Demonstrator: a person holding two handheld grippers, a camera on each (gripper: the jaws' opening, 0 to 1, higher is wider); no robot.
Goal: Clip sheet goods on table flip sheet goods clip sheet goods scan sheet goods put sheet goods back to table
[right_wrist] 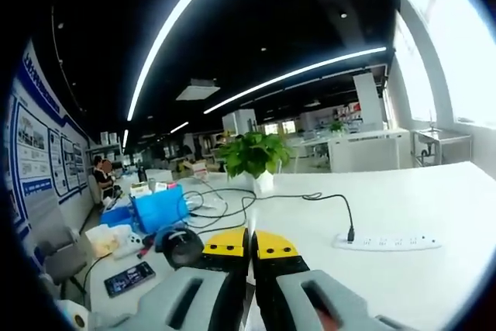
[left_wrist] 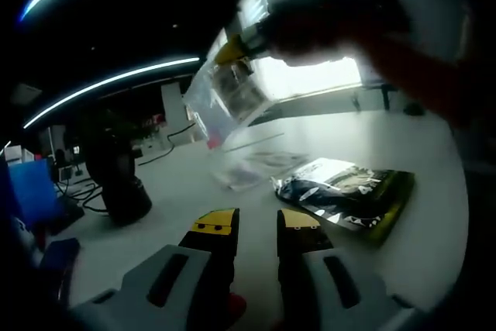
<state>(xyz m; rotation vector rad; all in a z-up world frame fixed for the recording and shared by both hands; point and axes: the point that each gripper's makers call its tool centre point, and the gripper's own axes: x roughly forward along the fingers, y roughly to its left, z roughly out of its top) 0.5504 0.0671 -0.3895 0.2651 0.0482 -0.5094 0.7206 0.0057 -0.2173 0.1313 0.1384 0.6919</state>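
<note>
- Left gripper [left_wrist: 258, 232]: yellow-tipped jaws apart w/ a clear gap, nothing between them, above the white table [left_wrist: 434, 191].
- Left gripper view, going L to R: blue box [left_wrist: 31, 187] at far left edge w/ cables beside it; dark rounded object [left_wrist: 116, 180] standing on table, too dim to identify.
- Mid-view, raised off the table: clear sheet bag [left_wrist: 229, 94] hanging tilted, contents blurred. Its top corner is pinched at the yellow tip of the right gripper [left_wrist: 236, 48], which comes in from upper right.
- Under the hanging bag: another see-through packet [left_wrist: 256, 167] lying flat on table, faint.
- Just right of left gripper's jaws: dark foil bag [left_wrist: 349, 195] w/ yellow edge, flat on table, apart from the jaw tips.
- Upper right: dark body of right gripper backlit by a bright window [left_wrist: 310, 75]; person's sleeve blurry at right edge.
- Right gripper [right_wrist: 249, 244] in its own view: jaw tips close together, only a thin slit; can't make out the sheet between them here.
- Right gripper view, L to R: phone [right_wrist: 129, 277] flat on table, blue bin [right_wrist: 159, 208], black round item [right_wrist: 184, 246] just left of jaws, potted plant [right_wrist: 252, 156] behind, white power strip [right_wrist: 387, 243] w/ black cable plugged in at right.
</note>
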